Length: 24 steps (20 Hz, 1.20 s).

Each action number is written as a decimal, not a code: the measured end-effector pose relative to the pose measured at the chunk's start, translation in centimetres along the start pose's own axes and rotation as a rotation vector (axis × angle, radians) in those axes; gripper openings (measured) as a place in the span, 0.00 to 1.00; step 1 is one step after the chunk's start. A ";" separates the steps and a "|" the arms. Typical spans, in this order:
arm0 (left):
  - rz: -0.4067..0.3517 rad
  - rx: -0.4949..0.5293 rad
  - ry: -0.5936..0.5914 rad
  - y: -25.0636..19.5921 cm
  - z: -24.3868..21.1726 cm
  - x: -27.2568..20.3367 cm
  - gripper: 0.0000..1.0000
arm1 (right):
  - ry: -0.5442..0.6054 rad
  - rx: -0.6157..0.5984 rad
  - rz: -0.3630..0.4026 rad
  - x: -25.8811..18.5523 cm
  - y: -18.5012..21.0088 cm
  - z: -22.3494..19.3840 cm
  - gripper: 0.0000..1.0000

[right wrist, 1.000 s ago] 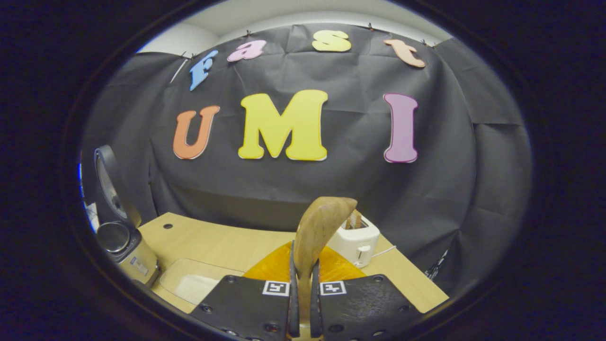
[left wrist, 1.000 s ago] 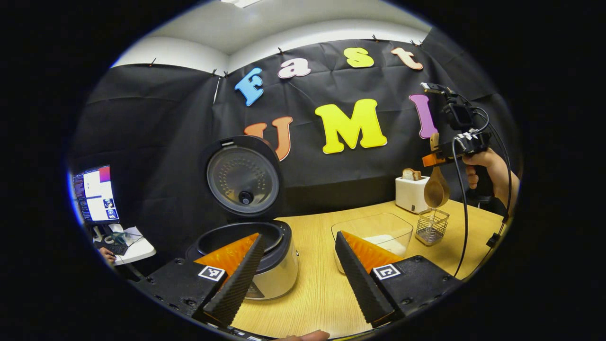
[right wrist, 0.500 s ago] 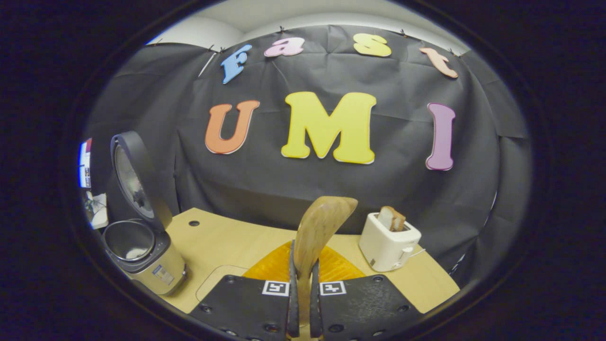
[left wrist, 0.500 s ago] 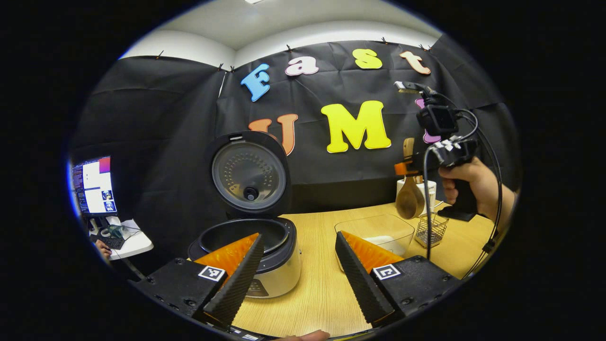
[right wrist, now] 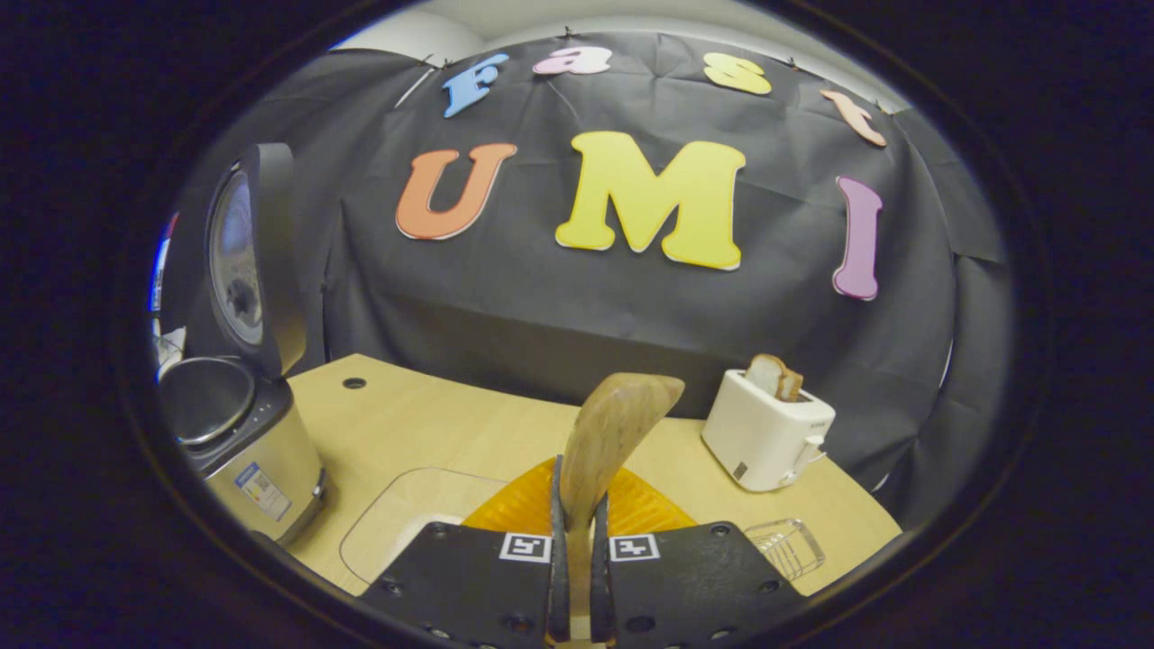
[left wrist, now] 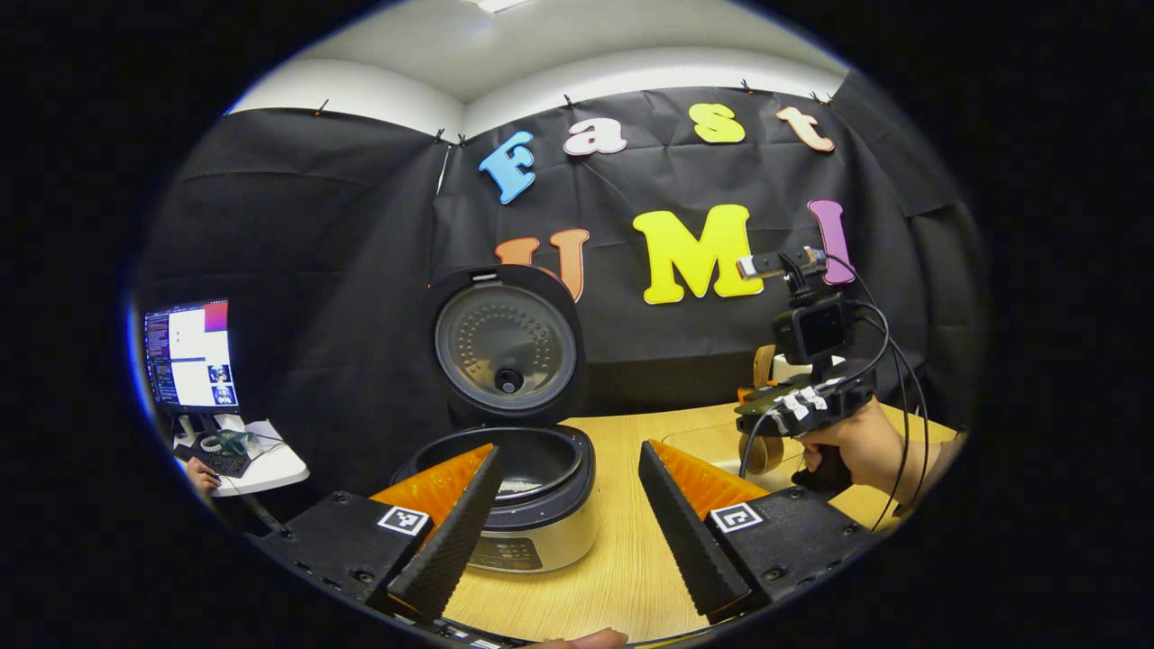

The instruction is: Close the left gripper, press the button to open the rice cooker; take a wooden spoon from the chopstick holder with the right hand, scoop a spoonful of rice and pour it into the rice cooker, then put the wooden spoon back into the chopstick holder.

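The rice cooker [left wrist: 514, 478] stands open and the right gripper [right wrist: 577, 541], jaws clamped on the wooden spoon [right wrist: 609, 433], hangs over the rice container [right wrist: 406, 523], scooping, pouring and returning left; left gripper [left wrist: 563, 514] jaws apart.

A white toaster [right wrist: 768, 431] with a bread slice [right wrist: 773, 375] in its slot stands on the wooden counter [right wrist: 433, 424]. Far left, a lit monitor [left wrist: 189, 356] sits above a small white desk [left wrist: 261, 460].
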State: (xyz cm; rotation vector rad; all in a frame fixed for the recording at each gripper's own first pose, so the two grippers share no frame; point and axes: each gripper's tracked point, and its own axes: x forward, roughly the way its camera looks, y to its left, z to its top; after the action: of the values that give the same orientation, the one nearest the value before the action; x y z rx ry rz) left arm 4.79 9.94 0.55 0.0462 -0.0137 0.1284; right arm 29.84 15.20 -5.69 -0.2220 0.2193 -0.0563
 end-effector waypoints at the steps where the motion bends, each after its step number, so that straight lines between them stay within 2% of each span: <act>1: -0.002 -0.005 0.002 0.0 -0.1 0.0 0.97 | 0.004 0.003 -0.017 0.1 -0.2 -0.3 0.09; 6: -0.047 -0.025 0.053 -0.8 -1.4 0.6 0.97 | -0.019 -0.077 -0.077 0.4 0.0 -1.5 0.08; 15: -0.022 -0.089 0.094 1.3 -2.4 0.8 0.97 | 0.057 0.029 0.026 -1.0 6.1 -2.7 0.09; 19: -0.013 -0.104 0.094 1.7 -2.4 0.9 0.97 | 0.067 0.076 0.033 -1.4 6.9 -2.7 0.09; 24: -0.022 -0.130 0.106 1.6 -2.7 1.1 0.97 | 0.122 0.261 0.108 -2.4 7.9 -2.5 0.09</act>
State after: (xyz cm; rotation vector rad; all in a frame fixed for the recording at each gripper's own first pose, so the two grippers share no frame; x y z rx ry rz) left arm 5.68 11.80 -2.03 -0.0903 0.0839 0.1077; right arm 27.20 22.53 -9.34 0.0540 0.3417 0.0093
